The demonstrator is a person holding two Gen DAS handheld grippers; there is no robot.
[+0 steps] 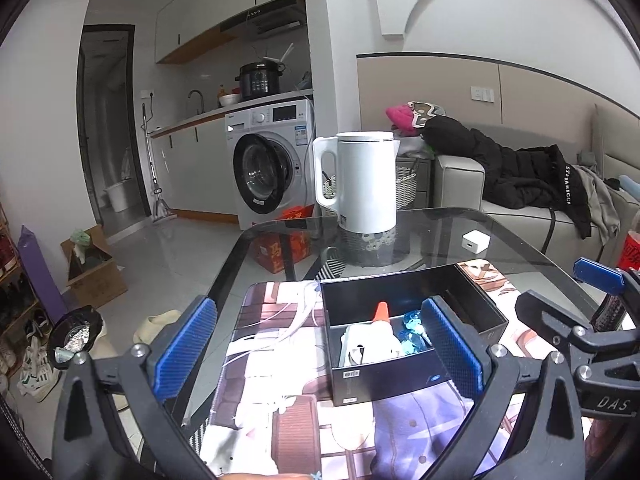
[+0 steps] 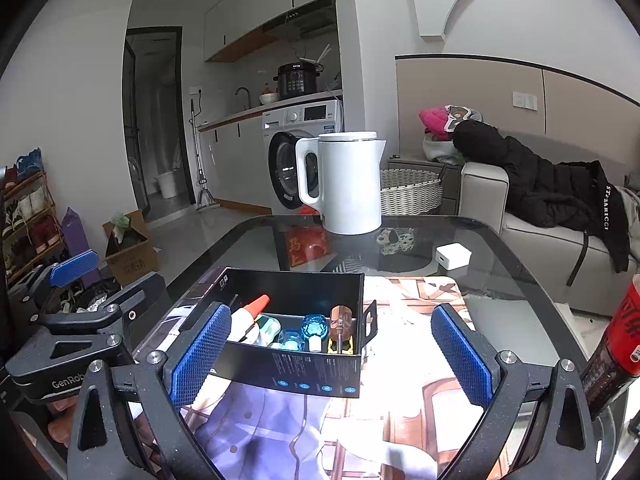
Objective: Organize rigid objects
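1. Showing both tongs wide and holding nothing: the left gripper (image 1: 320,348) frames the near left end of the black box (image 2: 296,372), while the right gripper (image 2: 332,352) spans its near right corner, one pad beside the left wall, the other well clear at 3 o'clock.
2. The box rests on the printed mat (image 2: 400,412) atop the glass table (image 2: 500,256). Judged thin card: light and stiff, but its walls would buckle under a hard pinch; take a wall edge or push low.
3. Inside, near compartment: glue bottle (image 2: 248,320) with orange cap at 9 o'clock, blue glass-like pieces (image 2: 314,326) centre, screwdriver (image 2: 340,326) at 3 o'clock. All are rigid; the blue pieces look slick and chip-prone, so grip the screwdriver by its handle.
4. Beyond, at 12 o'clock: white kettle (image 2: 348,184); at 2 o'clock, white charger (image 2: 452,256), small, smooth and hard.
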